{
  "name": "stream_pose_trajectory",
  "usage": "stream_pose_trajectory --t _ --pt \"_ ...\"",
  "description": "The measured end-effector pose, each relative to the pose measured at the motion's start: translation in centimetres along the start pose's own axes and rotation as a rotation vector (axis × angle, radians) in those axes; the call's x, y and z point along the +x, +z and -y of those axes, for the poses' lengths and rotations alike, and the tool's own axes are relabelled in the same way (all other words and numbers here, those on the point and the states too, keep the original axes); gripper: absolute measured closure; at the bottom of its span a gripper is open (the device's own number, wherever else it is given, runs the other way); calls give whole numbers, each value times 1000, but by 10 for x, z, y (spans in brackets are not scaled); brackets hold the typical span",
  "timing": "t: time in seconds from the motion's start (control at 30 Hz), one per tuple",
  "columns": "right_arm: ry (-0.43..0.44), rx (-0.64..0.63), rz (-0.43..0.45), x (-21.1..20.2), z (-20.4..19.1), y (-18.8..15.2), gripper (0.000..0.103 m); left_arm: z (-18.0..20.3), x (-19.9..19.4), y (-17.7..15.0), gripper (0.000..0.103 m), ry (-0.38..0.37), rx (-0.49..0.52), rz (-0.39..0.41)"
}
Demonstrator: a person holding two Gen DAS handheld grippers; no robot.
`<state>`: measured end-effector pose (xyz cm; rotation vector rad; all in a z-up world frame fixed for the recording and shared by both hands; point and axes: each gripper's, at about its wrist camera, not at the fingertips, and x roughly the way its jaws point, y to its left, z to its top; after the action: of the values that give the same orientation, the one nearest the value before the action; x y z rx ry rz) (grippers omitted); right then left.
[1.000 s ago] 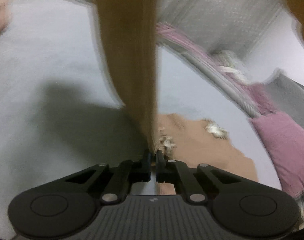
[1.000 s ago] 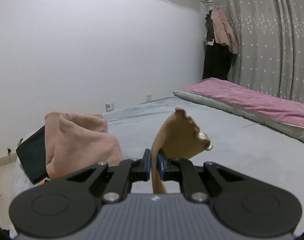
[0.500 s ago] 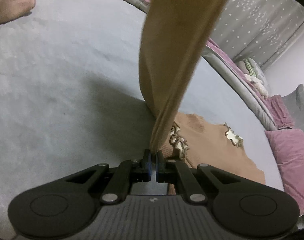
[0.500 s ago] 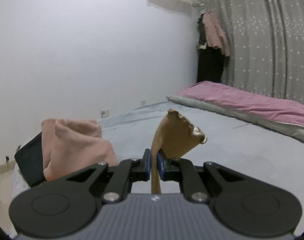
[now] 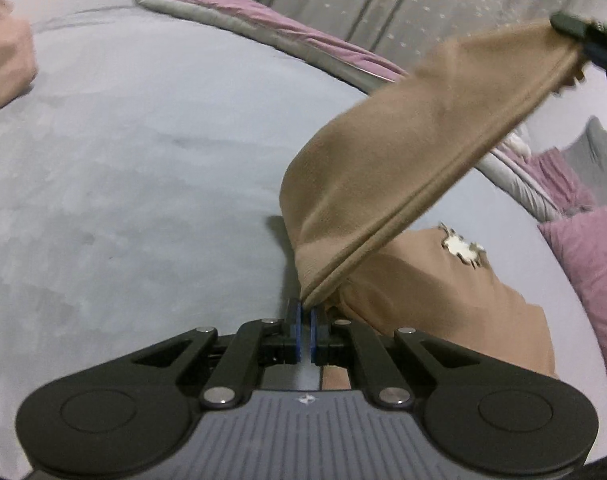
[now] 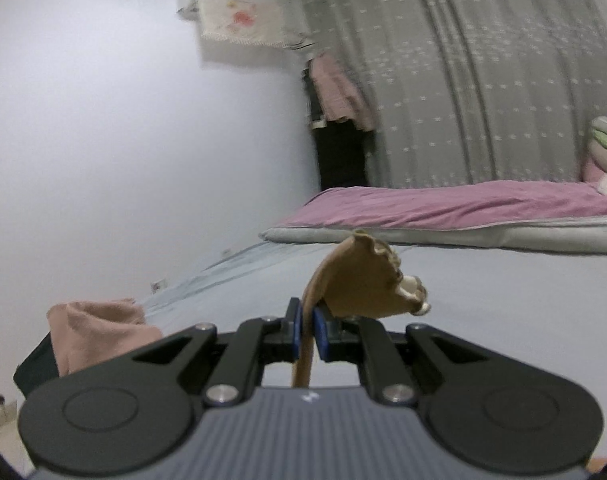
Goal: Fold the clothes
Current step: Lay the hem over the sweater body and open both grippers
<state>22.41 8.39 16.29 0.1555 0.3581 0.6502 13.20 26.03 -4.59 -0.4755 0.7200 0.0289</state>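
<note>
Soft and light, the tan top (image 5: 415, 160) sagged between left gripper (image 5: 306, 322) and right gripper (image 6: 307, 330), both pinching its hem edge

Both pictures are lit by soft, dim indoor light, and no glare is seen. A faint shadow is cast on the grey bed sheet (image 5: 151, 168) under the raised tan garment (image 5: 403, 176), which is smeared by motion blur. The curtain (image 6: 483, 92) is blurred too. Edges are bent and darkened at the corners.
</note>
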Motion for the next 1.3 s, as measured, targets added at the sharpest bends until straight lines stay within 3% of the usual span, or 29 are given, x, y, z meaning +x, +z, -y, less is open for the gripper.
stream_pose_trajectory --t 0.37,0.57,0.77,0.97,1.17,1.3 --pt "-140 160 23 -58 102 -47 95 -9 4 -4 100 -7 27 -116" --pt "-211 234 6 -83 142 -91 95 -30 -2 1 100 -52 -58 -170" --pt "-276 286 -60 -96 168 -144 95 -48 -12 8 100 -40 -143 -114" --pt "-328 302 -134 -95 181 -185 93 -51 -6 8 97 -90 -193 -111" --pt "-382 280 -200 -109 183 -211 78 -55 2 6 96 -134 -252 -109" --pt "-374 330 -189 -130 191 -215 68 -56 7 7 96 -146 -321 -67"
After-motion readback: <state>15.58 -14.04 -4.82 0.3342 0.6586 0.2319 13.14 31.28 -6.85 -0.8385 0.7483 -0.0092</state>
